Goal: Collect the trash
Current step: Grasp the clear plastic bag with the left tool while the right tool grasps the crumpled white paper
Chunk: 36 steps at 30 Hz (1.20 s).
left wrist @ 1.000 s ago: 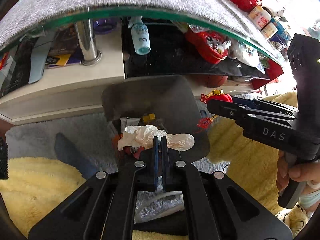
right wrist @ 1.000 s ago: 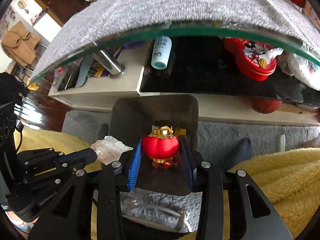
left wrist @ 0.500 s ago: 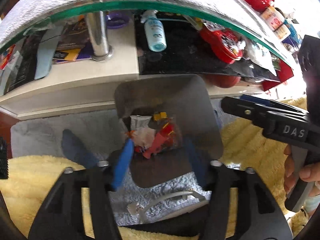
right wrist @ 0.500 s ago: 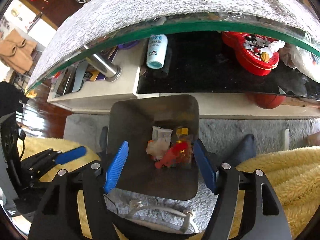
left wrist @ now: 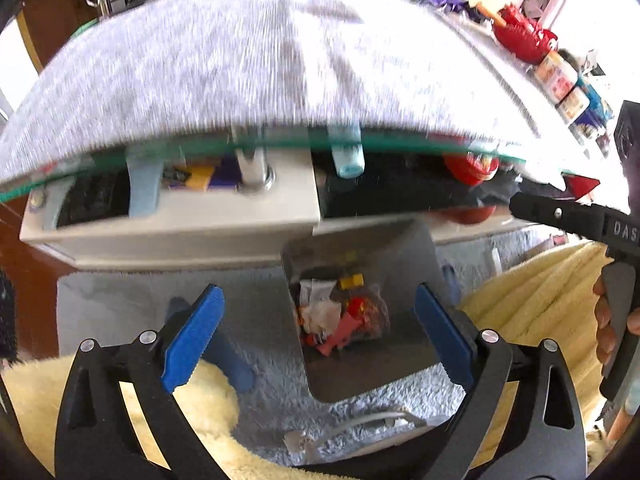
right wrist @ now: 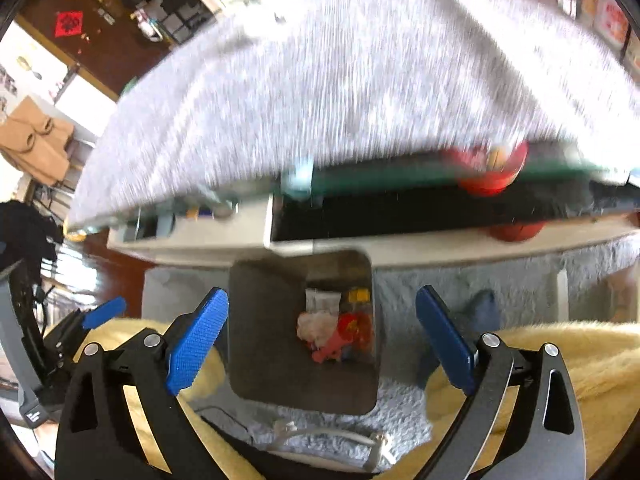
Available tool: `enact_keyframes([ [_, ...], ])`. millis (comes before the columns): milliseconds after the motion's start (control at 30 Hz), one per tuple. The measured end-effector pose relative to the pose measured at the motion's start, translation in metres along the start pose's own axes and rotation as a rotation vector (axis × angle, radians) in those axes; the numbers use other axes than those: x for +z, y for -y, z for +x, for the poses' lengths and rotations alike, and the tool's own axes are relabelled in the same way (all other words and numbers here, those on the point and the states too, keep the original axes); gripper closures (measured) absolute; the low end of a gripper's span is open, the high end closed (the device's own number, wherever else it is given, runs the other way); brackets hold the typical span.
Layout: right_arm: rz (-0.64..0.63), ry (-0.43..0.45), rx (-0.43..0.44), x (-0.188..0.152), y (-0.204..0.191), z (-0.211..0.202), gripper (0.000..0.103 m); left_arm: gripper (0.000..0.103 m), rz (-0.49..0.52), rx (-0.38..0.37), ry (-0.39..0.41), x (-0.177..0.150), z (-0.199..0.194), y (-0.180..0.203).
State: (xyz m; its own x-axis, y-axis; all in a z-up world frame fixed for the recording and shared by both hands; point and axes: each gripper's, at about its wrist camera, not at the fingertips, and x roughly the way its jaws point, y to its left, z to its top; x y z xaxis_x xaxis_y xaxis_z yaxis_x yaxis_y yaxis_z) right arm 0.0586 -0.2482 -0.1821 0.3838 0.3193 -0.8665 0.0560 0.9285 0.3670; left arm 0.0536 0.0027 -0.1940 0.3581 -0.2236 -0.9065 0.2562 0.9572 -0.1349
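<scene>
table (left wrist: pixel 256 64): large, glass-topped, covered with a grey cloth; fills the upper half of both views, blurred. no loose trash can be made out on the cloth from here; a red item (left wrist: pixel 520 36) and packets sit at its far right end, too blurred to class.

lower shelf (left wrist: pixel 180 208): under the glass, holding a bottle (left wrist: pixel 347 156), a red tin (right wrist: pixel 486 164) and papers. stored goods by the look, not for collecting.

rug (left wrist: pixel 120 304): grey pile, with yellow fleece (right wrist: pixel 560 360) in the foreground.

trash bin (right wrist: pixel 280 340): dark, square-mouthed, standing on the rug against the table base, directly below both grippers.

trash (right wrist: pixel 332 328): inside the bin, at its bottom: crumpled white tissue, a red piece, a small yellow piece, a white wrapper. nothing hangs over the rim.

left gripper (left wrist: pixel 316 340): jaws have just been opening, now spread wide, nothing between them.

right gripper (right wrist: pixel 320 340): jaws likewise just opened wide, nothing between them; bin seen through the gap.

step in hand, judged: drop done, clearing away for the next piece. handling advice: lift clear of the glass edge before swinging over the cloth, keep jaws spread, keep the two grippers from crossing, confirm a target once the blur settles.
</scene>
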Motion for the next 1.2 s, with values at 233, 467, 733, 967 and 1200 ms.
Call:
enact_keyframes([
  [233,-0.006,0.1,-0.038,0.049,0.006,-0.025,0.008,0.01,0.032,-0.008,0.072,0.048,-0.022,0.007],
  [467,-0.03,0.136,-0.07,0.094,0.001,-0.025,0.008,0.01,0.06,-0.002,0.098,0.096,-0.019,0.012],
  [733,-0.074,0.174,-0.124,0.147,-0.011,-0.009,0.008,0.009,0.065,-0.005,0.119,0.153,-0.004,0.018],
  [967,-0.068,0.182,-0.14,0.181,-0.01,0.008,0.008,0.009,0.079,-0.013,0.119,0.188,0.016,0.03],
  [1200,-0.033,0.201,-0.157,0.211,-0.005,0.026,0.009,0.009,0.076,-0.052,0.108,0.223,0.048,0.04],
])
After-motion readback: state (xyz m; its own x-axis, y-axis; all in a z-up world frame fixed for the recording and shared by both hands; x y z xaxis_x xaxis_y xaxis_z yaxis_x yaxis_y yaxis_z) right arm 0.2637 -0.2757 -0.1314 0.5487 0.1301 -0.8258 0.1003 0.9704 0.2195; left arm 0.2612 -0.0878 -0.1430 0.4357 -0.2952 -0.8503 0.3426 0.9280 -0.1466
